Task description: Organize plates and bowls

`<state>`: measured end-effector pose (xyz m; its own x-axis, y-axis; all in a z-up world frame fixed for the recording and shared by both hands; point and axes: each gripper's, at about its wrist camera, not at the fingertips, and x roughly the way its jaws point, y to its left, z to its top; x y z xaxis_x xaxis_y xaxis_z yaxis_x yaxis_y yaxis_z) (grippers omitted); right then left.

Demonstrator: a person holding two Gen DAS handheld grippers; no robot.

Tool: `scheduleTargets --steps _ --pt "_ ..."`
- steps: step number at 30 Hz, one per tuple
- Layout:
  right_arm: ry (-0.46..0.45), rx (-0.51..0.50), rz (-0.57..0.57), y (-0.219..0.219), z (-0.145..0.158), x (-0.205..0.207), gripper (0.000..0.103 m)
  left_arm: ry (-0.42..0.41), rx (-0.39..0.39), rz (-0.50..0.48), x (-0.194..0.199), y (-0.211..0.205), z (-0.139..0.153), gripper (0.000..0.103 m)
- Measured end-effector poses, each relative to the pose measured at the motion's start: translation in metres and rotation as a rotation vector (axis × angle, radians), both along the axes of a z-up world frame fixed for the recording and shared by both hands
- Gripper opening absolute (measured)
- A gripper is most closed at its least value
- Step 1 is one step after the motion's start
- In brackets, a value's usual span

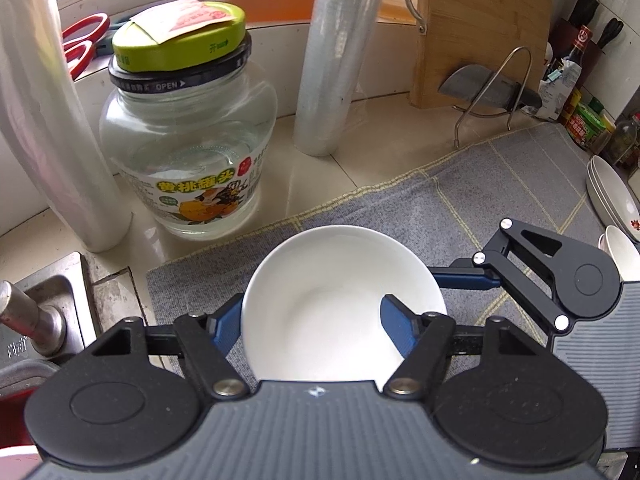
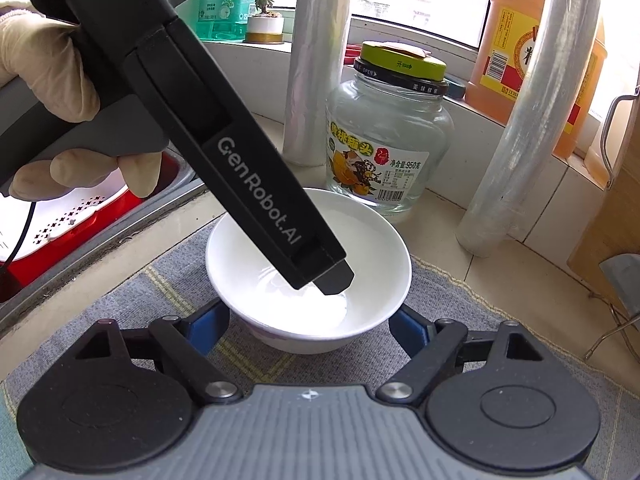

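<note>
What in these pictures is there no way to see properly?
- Left view: bowl near rim, hidden under left gripper.
- Left view: plates, cut off by the right edge; count unclear.
- Left view: bottles, labels too small.
- Right view: left gripper's far finger, hidden behind its body; grip on bowl unclear.

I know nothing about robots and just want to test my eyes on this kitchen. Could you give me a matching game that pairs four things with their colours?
Things:
1. bowl
2. scissors
3. jar lid
4. cutting board

Colours:
A. red
B. yellow-green
C. pale wood
D. white

Pairs: 1-D, 2-A, 3-B, 4-C
</note>
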<state>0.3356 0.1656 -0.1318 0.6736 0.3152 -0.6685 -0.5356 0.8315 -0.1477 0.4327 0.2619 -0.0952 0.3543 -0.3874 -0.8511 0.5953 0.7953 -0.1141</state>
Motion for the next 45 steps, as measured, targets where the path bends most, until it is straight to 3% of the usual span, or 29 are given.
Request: scheduleTargets --steps 25,45 --pt "-0.011 -0.019 0.007 0.003 0.002 -0.002 0.09 0.047 0.031 -0.067 0.008 -0.006 0.002 0.071" --pt "-0.044 -0.027 -0.014 -0.014 0.031 -0.055 0.09 0.005 0.02 -0.139 -0.041 -0.022 0.038 0.071"
